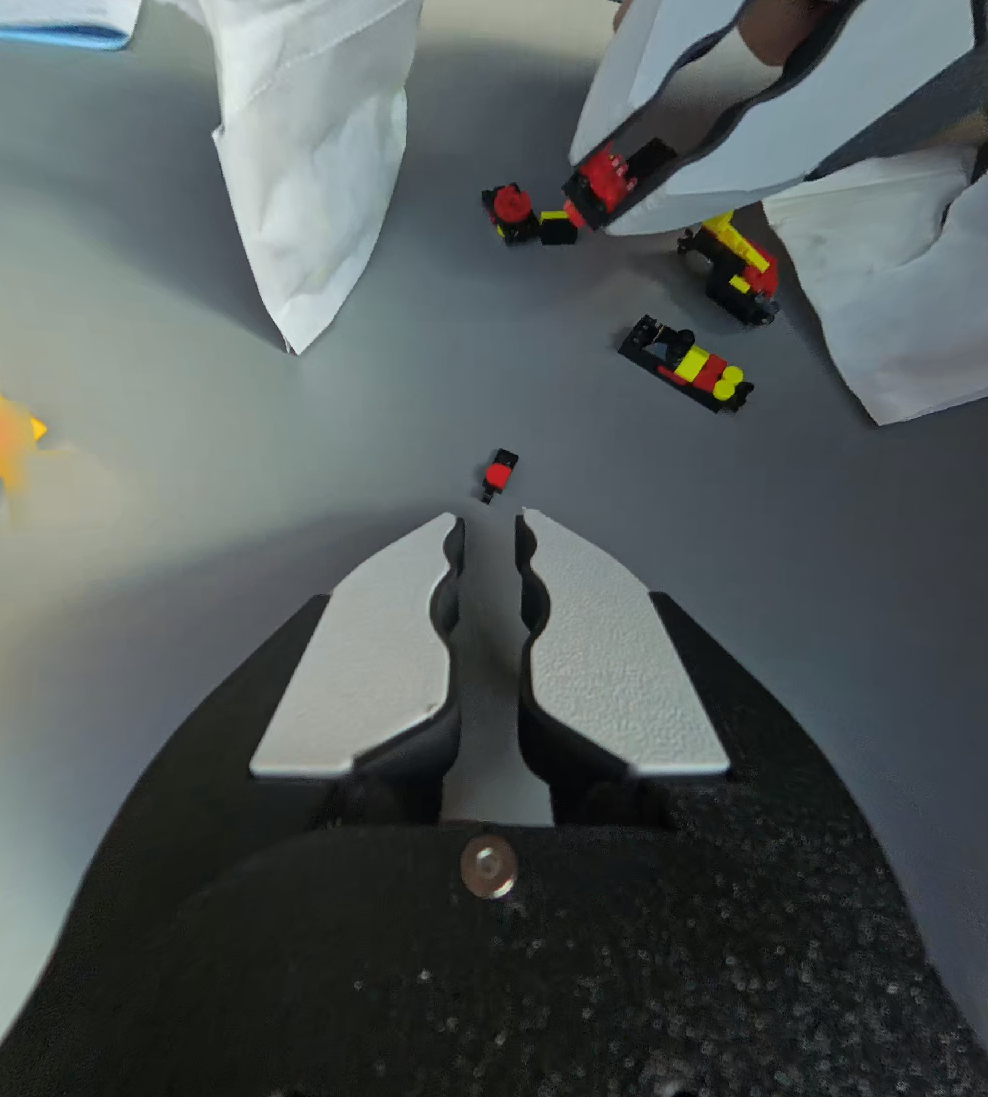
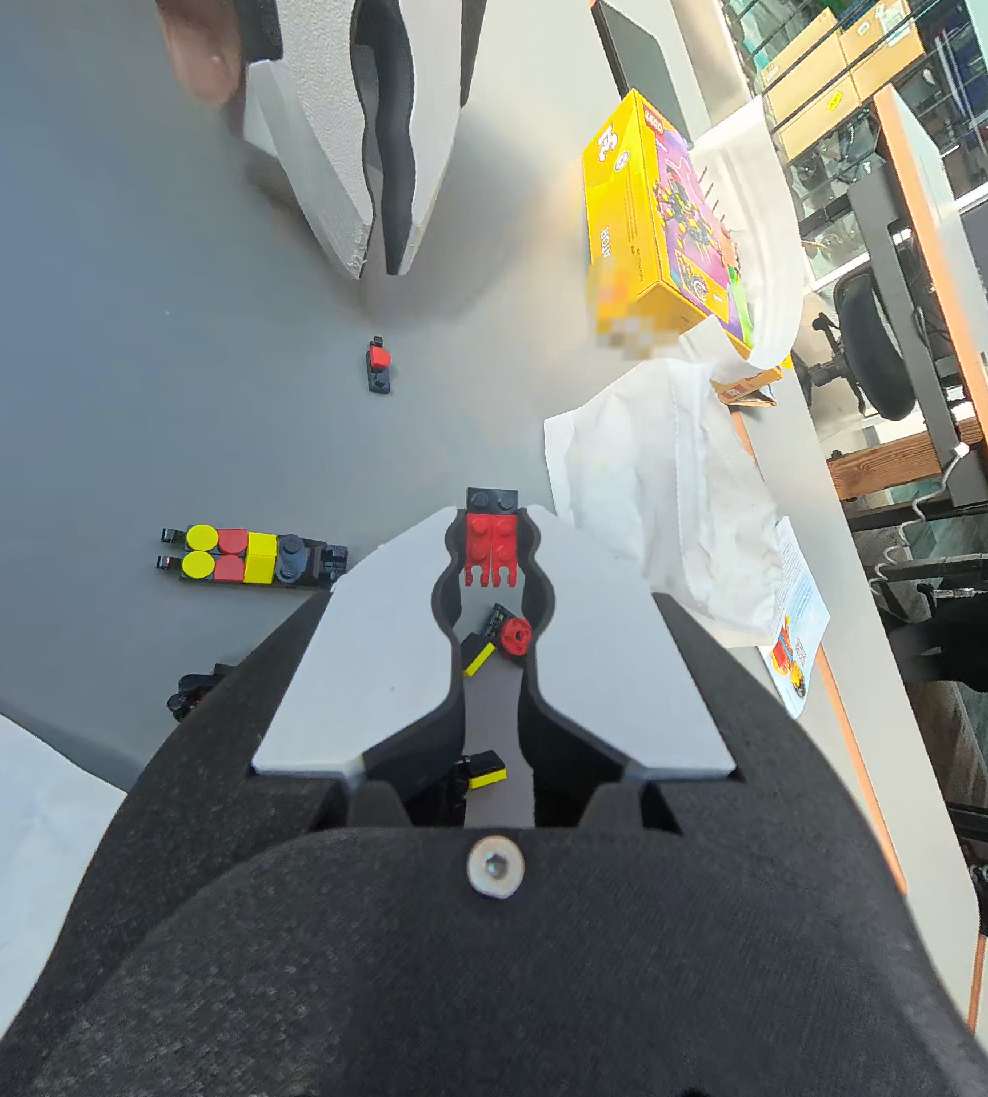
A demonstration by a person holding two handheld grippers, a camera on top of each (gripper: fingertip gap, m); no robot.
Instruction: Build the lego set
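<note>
While the right hand-held gripper [image 2: 492, 537] clamps a red-and-black brick assembly [image 2: 492, 537] at its fingertips, the left hand-held gripper [image 1: 489, 515] hovers over the grey table [image 1: 242, 445] with jaws slightly apart and nothing between them. Just ahead of the left tips sits a small black piece with a red tile [image 1: 499, 473], not touching. Under the right one – seen through its finger gap – lie a black piece with a red round part [image 2: 512, 634] and two black-and-yellow bricks [image 2: 477, 654]. Left of the right fingers: a black plate sub-build with yellow and red tiles [image 2: 251, 555], flat on the table. Another black-yellow-red sub-build [image 1: 735, 267] sits near the held assembly, partly tucked under the right finger. White paper bags [image 1: 313, 178] lie on both sides of the parts. Farther out – a yellow set box [image 2: 663, 219] standing near the table edge, with a printed leaflet [image 2: 794, 629] at the edge itself.
</note>
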